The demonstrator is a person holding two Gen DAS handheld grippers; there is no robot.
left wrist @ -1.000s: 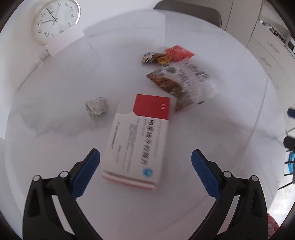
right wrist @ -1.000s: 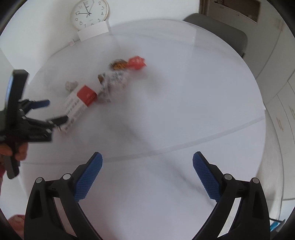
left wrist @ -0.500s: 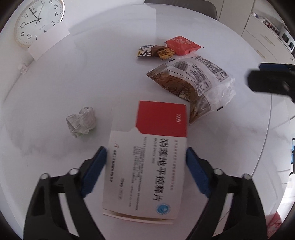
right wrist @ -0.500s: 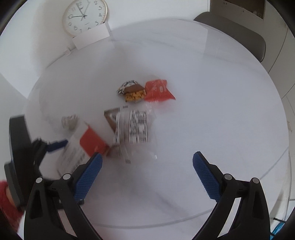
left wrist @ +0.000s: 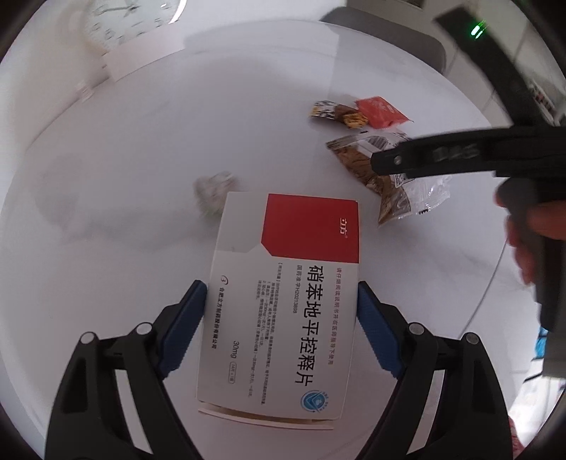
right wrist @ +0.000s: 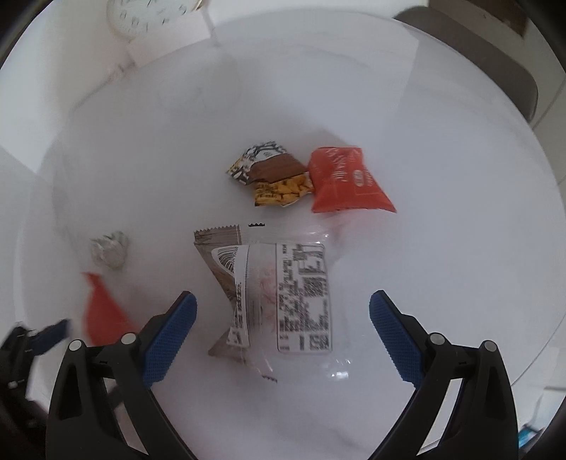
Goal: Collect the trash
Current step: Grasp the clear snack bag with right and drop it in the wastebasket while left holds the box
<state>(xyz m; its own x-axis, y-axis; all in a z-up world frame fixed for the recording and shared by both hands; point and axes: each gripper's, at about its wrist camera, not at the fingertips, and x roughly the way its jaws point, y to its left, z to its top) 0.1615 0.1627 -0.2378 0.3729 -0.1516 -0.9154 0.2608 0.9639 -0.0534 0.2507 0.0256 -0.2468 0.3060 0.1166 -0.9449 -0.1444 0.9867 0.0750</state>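
My left gripper [left wrist: 281, 288] is shut on a white and red medicine box [left wrist: 283, 318], its blue pads pressing both long sides. Behind the box lies a crumpled paper ball [left wrist: 212, 191]. My right gripper [right wrist: 282, 297] points down over a clear snack bag [right wrist: 279, 293] with a brown end. Its jaws are closing with the bag between them, and the pads stand apart from it. Beyond the bag lie small brown and yellow wrappers [right wrist: 269, 173] and a red packet [right wrist: 343, 184]. In the left wrist view the right gripper's black body [left wrist: 442, 155] crosses over the snack bag [left wrist: 368, 177].
The round white table [right wrist: 460, 247] has a wall clock [right wrist: 152, 14] and a white card leaning at its far edge. A grey chair [right wrist: 495, 53] stands behind it. A person's hand [left wrist: 530, 226] holds the right gripper. The paper ball [right wrist: 108, 253] lies left of the bag.
My left jaws have shut on the medicine box. My right gripper has come in from the near side to stand over the snack bag, and its jaws have narrowed.
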